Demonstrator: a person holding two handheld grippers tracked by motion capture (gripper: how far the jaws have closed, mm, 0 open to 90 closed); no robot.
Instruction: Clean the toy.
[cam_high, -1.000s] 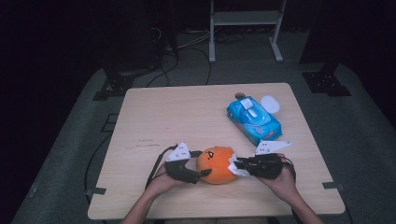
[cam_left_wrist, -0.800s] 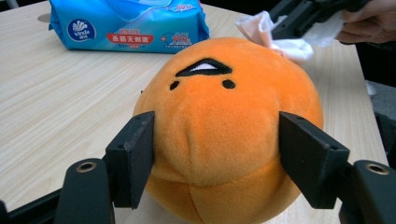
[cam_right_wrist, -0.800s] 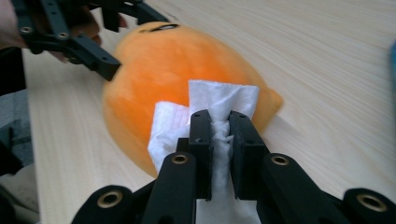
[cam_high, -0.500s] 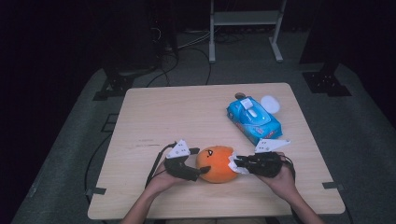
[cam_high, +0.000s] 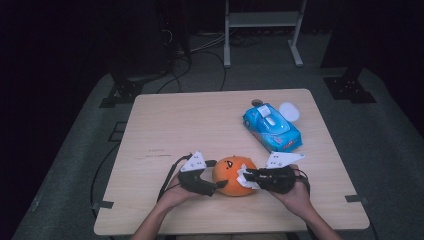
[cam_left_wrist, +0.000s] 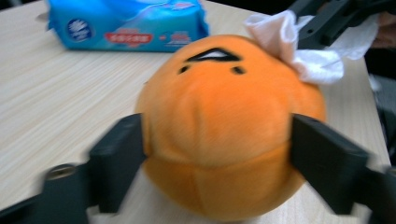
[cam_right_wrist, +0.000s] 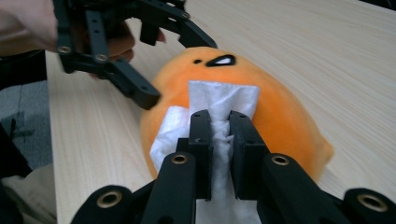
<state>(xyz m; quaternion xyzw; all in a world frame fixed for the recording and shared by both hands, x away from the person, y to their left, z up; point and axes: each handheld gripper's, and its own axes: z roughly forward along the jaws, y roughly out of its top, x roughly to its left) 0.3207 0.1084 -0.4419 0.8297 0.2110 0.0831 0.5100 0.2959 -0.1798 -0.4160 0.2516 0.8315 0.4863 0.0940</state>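
High view: two hand-held grippers meet at a round orange plush toy (cam_high: 234, 176) near the desk's (cam_high: 200, 125) front edge.
Left hand-held gripper (cam_high: 212, 187) has just been opening, jaws wide around the toy; right hand-held gripper (cam_high: 250, 176) pinches a crumpled white tissue (cam_right_wrist: 219, 105) against it. Farther back lies a blue wipes pack (cam_high: 272, 127).
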